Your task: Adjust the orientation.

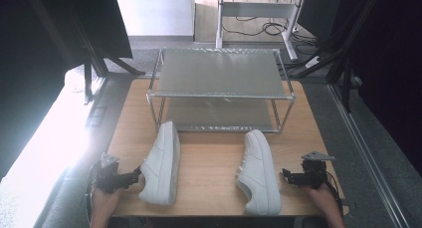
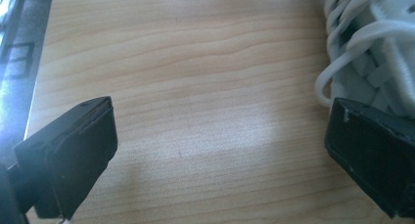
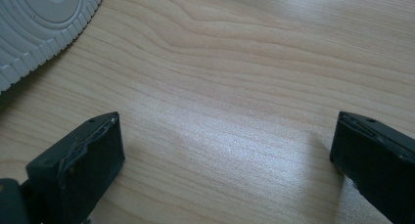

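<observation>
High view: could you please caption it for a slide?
Two white shoes lie sideways before a rack, flanked by open grippers.

Lab: black frame struts (image 1: 356,44), floor cables (image 1: 259,29)

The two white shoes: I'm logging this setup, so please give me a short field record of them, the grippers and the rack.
left shoe: lying on its side on the wooden table, laces beside one jaw in the left gripper view
right shoe: lying on its side, ridged sole toward the right gripper
left gripper: jaws open, next to the left shoe
right gripper: jaws open, apart from the right shoe
rack: two-tier metal shelf behind the shoes, both tiers bare
</observation>
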Tool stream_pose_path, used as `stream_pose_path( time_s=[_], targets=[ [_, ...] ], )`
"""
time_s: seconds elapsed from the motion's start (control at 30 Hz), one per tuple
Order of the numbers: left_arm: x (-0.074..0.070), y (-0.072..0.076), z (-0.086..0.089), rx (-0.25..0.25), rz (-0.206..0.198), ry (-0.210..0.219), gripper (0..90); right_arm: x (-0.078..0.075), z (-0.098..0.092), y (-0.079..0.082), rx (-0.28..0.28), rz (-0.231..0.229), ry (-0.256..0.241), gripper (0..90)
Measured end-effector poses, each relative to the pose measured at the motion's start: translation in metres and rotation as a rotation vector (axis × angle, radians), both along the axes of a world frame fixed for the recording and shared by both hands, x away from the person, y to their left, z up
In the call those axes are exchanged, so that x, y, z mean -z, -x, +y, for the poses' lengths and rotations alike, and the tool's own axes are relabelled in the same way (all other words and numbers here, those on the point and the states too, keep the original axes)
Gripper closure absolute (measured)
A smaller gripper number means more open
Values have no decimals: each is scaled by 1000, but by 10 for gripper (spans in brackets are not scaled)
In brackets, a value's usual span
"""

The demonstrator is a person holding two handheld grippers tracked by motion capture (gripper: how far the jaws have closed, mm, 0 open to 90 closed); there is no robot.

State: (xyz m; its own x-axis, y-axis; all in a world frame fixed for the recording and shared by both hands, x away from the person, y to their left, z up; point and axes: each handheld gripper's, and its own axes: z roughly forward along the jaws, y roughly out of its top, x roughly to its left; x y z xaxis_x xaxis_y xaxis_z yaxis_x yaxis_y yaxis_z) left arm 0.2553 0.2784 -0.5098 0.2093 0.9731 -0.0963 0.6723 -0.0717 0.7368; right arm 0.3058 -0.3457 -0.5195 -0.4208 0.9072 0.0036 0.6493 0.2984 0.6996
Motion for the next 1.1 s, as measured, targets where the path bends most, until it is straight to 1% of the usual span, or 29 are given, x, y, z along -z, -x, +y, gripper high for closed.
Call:
stream_pose_path(
  time_s=[0.1,0.13,0.23,0.47,0.63,0.77,0.83,1.1],
  targets=[
    [-2,2,-3,11,-7,-5,0,0,0,0,-2,0,0,0],
    [-3,2,-5,9,-5,-18,0,0,0,0,-3,0,0,0],
    [-3,2,-7,16,-4,-24,0,0,0,0,-3,0,0,0],
    [-8,4,-13,28,-32,-18,0,0,0,-1,-7,0,1,0],
    [-11,4,-17,32,-36,-40,0,0,0,-1,-7,0,1,0],
    [-15,4,-20,40,-53,-31,0,0,0,-1,-7,0,0,0],
    [-17,4,-22,46,-60,-34,0,0,0,-1,-8,0,1,0],
    [-27,0,-34,82,-98,-20,0,0,0,-1,-8,0,1,0]
  ],
)
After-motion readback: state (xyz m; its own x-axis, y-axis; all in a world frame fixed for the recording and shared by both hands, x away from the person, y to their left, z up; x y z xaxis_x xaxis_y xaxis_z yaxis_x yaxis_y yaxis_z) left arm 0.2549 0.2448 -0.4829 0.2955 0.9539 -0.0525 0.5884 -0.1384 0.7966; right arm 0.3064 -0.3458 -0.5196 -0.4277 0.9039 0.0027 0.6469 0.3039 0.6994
